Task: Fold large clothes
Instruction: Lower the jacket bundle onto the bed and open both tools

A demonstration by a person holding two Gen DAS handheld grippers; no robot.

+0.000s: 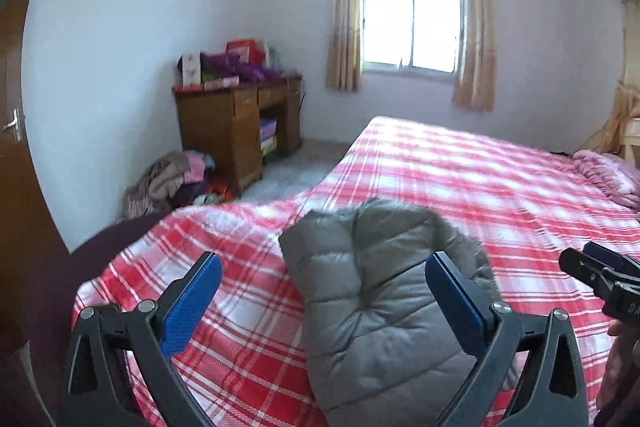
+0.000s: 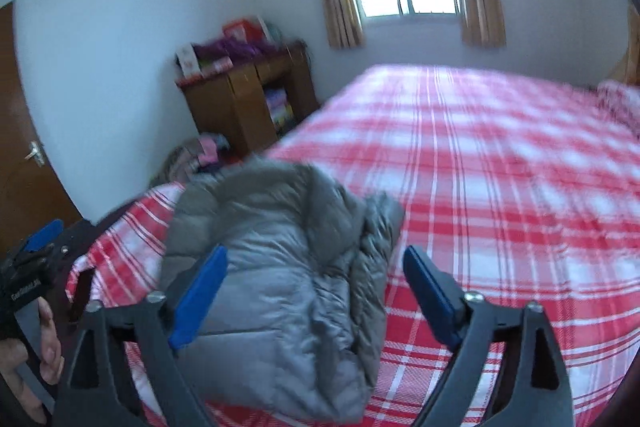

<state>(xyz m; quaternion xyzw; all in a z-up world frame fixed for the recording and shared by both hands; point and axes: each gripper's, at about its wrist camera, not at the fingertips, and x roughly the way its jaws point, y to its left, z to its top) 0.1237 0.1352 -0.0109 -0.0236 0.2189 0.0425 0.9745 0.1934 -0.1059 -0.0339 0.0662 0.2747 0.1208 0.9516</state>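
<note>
A grey quilted puffer jacket lies folded in a bundle on the near corner of a bed with a red and white plaid sheet. My left gripper is open, its blue-padded fingers held above the jacket with nothing between them. The jacket also shows in the right wrist view, with a fur-edged hood part at its far end. My right gripper is open above the jacket's right side and the sheet. Each gripper appears at the edge of the other's view, the right one and the left one.
A wooden desk with boxes and purple items on top stands against the far wall left of the bed. A pile of clothes lies on the floor beside it. A curtained window is behind the bed. A pink pillow lies at far right. A brown door is at left.
</note>
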